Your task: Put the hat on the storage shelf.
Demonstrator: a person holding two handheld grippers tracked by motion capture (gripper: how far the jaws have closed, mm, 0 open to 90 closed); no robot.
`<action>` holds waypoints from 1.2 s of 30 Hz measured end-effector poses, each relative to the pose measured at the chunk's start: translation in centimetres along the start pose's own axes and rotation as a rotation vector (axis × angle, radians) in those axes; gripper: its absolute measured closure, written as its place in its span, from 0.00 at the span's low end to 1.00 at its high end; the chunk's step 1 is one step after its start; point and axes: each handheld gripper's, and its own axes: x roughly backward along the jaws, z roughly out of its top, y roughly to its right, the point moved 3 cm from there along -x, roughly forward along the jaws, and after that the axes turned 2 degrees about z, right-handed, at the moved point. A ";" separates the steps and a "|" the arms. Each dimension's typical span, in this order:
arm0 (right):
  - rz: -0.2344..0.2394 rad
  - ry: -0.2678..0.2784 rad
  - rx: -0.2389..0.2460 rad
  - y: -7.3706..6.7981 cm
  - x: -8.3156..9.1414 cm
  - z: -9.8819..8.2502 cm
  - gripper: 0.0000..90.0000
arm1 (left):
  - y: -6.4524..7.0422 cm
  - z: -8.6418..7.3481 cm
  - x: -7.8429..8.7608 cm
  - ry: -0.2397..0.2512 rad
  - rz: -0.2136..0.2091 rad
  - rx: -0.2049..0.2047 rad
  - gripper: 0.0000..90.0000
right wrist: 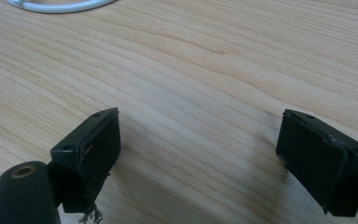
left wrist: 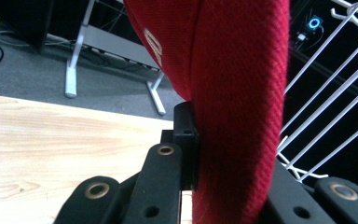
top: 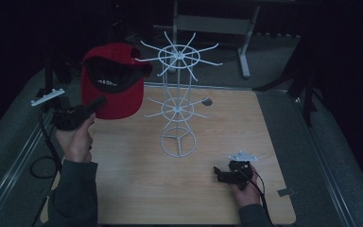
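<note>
Red fabric cap's (left wrist: 233, 93) top & bottom cut off by frame edges, hiding the far jaw w/ its brim.

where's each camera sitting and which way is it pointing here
High view: above the person's side, looking forward and down on the table; both forearms, the left gripper and right gripper show.
Left gripper view: rides the left gripper, looking along its jaws shut on the red cap, with the white wire rack at its right edge.
Right gripper view: rides the right gripper, facing down at the tabletop; its jaws stand open.
Shared: the high view and left gripper view both show cap and rack.
</note>
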 end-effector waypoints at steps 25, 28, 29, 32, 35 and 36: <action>0.000 -0.001 0.000 0.0 0.0 0.0 0.15 | 1.1 1.4 -0.2 0.042 -0.008 0.002 0.95; 0.000 -0.001 0.000 0.0 0.0 0.0 0.15 | 1.3 1.6 -0.3 0.046 -0.013 0.001 0.95; 0.000 -0.001 0.000 0.0 0.0 0.0 0.15 | 1.3 1.6 -0.3 0.047 -0.015 -0.001 0.95; 0.000 -0.001 0.000 0.0 0.0 0.0 0.15 | 1.5 1.8 -0.5 0.047 -0.018 -0.011 0.95; 0.000 -0.001 0.001 0.0 0.0 0.0 0.15 | 1.6 1.9 -0.5 0.049 -0.019 -0.015 0.95; 0.000 0.000 0.000 0.0 0.0 0.0 0.15 | 1.6 2.0 -0.5 0.053 -0.020 -0.014 0.95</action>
